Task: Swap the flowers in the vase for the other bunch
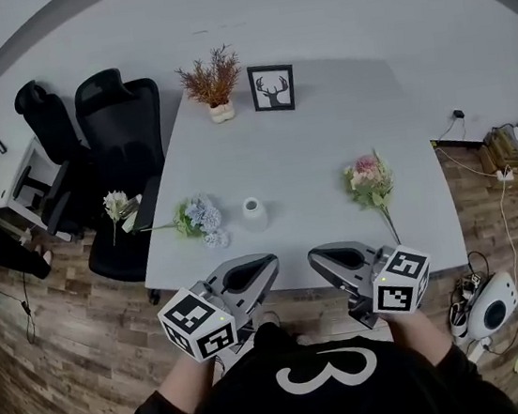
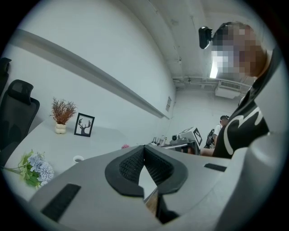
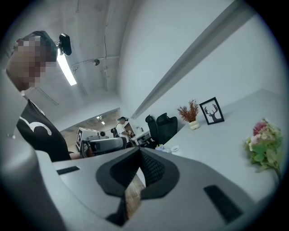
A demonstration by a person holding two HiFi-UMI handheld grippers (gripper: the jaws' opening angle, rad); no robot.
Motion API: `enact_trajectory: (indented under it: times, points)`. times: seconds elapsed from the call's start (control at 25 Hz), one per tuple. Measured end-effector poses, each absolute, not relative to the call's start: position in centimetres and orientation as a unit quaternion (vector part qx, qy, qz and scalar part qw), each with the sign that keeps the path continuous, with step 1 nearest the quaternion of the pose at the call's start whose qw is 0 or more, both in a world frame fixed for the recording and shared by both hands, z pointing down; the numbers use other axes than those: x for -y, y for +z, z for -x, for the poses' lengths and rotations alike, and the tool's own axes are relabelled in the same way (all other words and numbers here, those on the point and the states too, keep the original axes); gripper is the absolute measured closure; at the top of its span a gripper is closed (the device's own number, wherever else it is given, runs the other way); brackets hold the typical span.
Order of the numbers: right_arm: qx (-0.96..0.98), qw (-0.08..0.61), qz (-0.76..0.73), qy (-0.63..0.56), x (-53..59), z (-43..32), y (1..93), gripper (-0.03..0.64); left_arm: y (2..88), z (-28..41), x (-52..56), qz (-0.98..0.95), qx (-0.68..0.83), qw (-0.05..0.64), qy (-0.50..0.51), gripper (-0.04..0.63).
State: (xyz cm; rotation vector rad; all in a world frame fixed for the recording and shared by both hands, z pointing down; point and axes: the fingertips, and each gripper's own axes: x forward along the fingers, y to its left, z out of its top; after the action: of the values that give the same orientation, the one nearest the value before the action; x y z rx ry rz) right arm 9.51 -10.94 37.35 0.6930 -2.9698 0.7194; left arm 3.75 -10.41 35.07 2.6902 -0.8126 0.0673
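A small white vase point(image 1: 253, 213) stands near the table's front edge, and I see no flowers in it. A blue and white bunch point(image 1: 199, 219) lies flat just left of it. A pink bunch point(image 1: 370, 180) lies to the right, stem toward me. My left gripper point(image 1: 269, 265) and right gripper point(image 1: 317, 259) hover side by side at the table's front edge, short of the vase, both shut and empty. The left gripper view shows its jaws point(image 2: 144, 149) met, the blue bunch point(image 2: 34, 168) and the vase point(image 2: 78, 159). The right gripper view shows its jaws point(image 3: 139, 151) met and the pink bunch point(image 3: 264, 144).
A framed deer picture point(image 1: 272, 88) and a dried plant in a pot point(image 1: 213, 82) stand at the table's far edge. Two black office chairs point(image 1: 116, 163) sit left of the white table point(image 1: 327, 145), with a white bloom point(image 1: 115, 206) beside them. Cables and devices lie on the floor at right.
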Motion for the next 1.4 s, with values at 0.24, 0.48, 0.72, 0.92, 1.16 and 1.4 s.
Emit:
enact_trajectory:
  times: [0.24, 0.48, 0.72, 0.92, 1.16, 1.4]
  points:
    - [0.944, 0.001, -0.237, 0.229, 11.1, -10.4, 37.5, 0.609, 35.3, -4.7, 10.8, -0.948, 0.272, 0.16, 0.03, 0.586]
    - [0.937, 0.022, -0.268, 0.222, 12.6, -12.4, 38.0, 0.609, 35.3, -5.0, 12.2, -0.952, 0.26, 0.156, 0.036, 0.585]
    - [0.909, 0.029, -0.349, 0.226, 16.0, -17.7, 39.4, 0.607, 35.9, -5.6, 14.7, -0.955, 0.237, 0.171, 0.039, 0.586]
    - [0.873, 0.045, -0.419, 0.245, 18.9, -22.6, 42.0, 0.6, 36.3, -6.5, 17.1, -0.959, 0.211, 0.18, 0.057, 0.584]
    - [0.832, 0.133, -0.487, 0.229, 23.0, -28.0, 44.6, 0.485, 36.9, -5.5, 20.1, -0.957, 0.198, 0.2, 0.073, 0.585]
    - [0.808, 0.24, -0.508, 0.177, 28.5, -29.7, 46.1, 0.345, 36.5, -4.4, 23.1, -0.957, 0.181, 0.219, 0.064, 0.584]
